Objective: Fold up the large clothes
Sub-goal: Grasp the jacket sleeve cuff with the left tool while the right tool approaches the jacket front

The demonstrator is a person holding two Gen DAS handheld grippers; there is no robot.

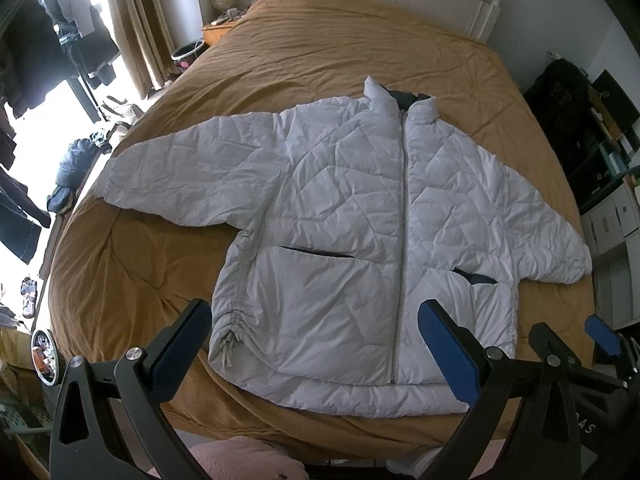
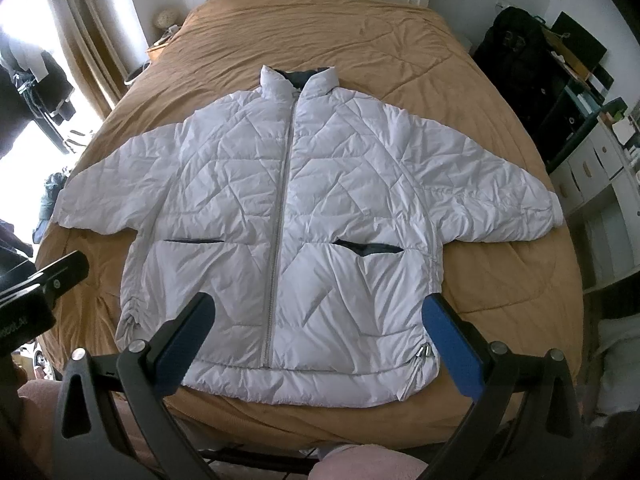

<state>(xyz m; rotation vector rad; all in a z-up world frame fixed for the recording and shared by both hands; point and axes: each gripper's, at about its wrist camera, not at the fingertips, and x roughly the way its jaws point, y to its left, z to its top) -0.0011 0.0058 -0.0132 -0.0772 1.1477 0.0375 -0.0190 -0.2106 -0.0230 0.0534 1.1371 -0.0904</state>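
While nothing is gripped, the left gripper (image 1: 314, 344) is seen in the left wrist view with its jaws spread wide above the hem of a white quilted jacket (image 1: 344, 216). The jacket is laid flat, front up and zipped, on a bed (image 1: 320, 44) covered in a tan quilt, with its collar toward 12 o'clock and 2 sleeves spread toward 9 and 3 o'clock. At 4 o'clock, part of the right gripper (image 1: 568, 340) is visible beside the hem.

From the right wrist view, the right gripper (image 2: 318, 340) is likewise shown with jaws wide apart and empty, poised over the jacket (image 2: 240, 184) near its hem. The zipper (image 2: 280, 216) is seen running toward 12 o'clock between 2 dark pocket slits. At 9 o'clock, the edge of the left gripper (image 2: 60, 268) is seen over the bed (image 2: 320, 28).
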